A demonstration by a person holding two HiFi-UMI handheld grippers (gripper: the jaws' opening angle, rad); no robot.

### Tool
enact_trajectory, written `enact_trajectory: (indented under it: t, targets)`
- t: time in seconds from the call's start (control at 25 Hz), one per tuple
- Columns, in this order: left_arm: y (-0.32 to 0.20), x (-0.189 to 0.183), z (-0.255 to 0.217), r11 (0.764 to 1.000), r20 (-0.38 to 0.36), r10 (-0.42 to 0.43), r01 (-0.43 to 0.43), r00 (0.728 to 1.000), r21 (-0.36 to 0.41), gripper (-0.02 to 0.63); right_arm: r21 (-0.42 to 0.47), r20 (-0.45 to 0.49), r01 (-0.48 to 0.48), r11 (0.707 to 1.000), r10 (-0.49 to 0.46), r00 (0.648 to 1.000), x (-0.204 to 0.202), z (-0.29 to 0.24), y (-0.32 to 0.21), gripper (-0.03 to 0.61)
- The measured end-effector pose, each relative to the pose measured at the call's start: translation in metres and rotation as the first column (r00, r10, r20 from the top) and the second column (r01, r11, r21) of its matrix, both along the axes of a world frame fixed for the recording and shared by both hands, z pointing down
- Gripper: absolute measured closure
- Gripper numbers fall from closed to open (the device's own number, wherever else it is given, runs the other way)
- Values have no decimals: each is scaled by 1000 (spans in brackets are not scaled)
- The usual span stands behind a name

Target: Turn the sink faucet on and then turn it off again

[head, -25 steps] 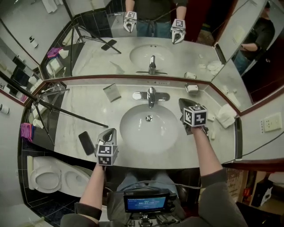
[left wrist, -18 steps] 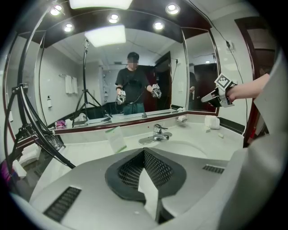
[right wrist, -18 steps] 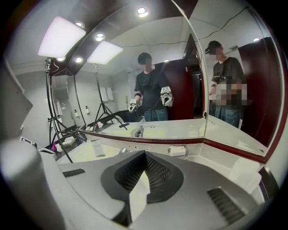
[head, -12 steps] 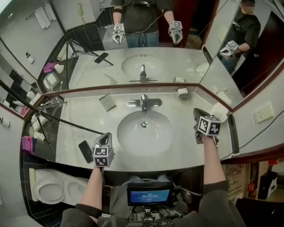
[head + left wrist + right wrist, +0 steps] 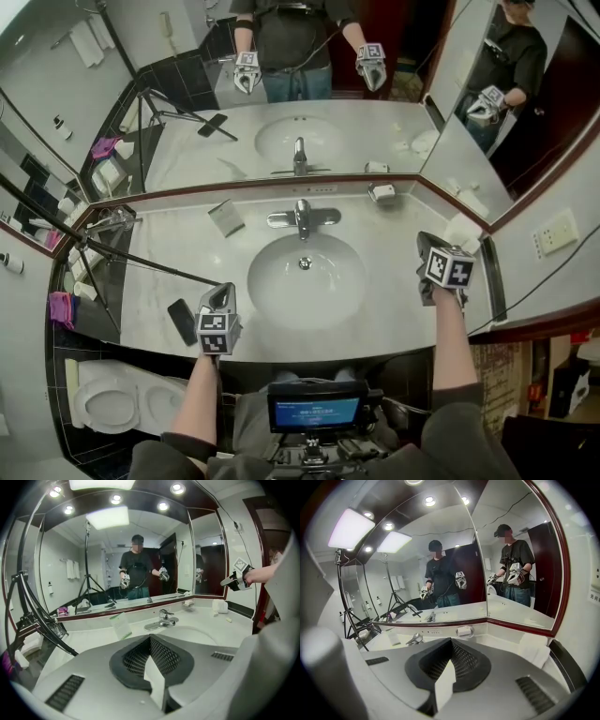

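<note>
Left gripper [image 5: 150, 638]: both jaws are closed flat against each other, with nothing between the pads. Right gripper [image 5: 451, 640]: same condition, jaws fully together and nothing gripped.

In the head view the left gripper [image 5: 224, 291] is positioned over the near edge of the countertop [image 5: 394, 246], just left of the sink basin [image 5: 330, 292], with its tip directed toward the far side. The right gripper [image 5: 424, 238] is positioned over the countertop to the right of the basin, close to a folded white towel [image 5: 464, 230]. Each gripper is carried by one of the person's hands, with the forearms extending back toward the near edge.

The faucet [image 5: 302, 217] is mounted at the far rim of the basin, centred below the mirror [image 5: 309, 122]. Both grippers are well apart from it: the left gripper view shows the faucet [image 5: 161, 619] beyond the closed jaws and slightly to the right, and the right gripper view shows it [image 5: 415, 639] to the far left.

Other items on the countertop:
- a small standing card [image 5: 226, 217], left of the faucet;
- a soap dish [image 5: 382, 193], right of the faucet, against the mirror;
- a dark phone [image 5: 181, 321], lying flat at the near left.

A tripod [image 5: 112, 225] stands over the left end of the countertop.
</note>
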State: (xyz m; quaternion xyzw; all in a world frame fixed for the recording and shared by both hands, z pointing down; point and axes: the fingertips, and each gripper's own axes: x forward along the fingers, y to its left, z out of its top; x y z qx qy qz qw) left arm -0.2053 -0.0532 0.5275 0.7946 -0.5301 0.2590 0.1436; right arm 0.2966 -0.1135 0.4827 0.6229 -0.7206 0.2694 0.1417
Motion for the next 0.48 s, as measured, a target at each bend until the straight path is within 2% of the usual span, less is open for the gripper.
enact_trajectory:
  t: [0.48]
  targets:
    - [8,-3,-6,1000,-2,-9,9,1000,15,612,4,-1,44,999,-44,999,-19,-5,-4,575]
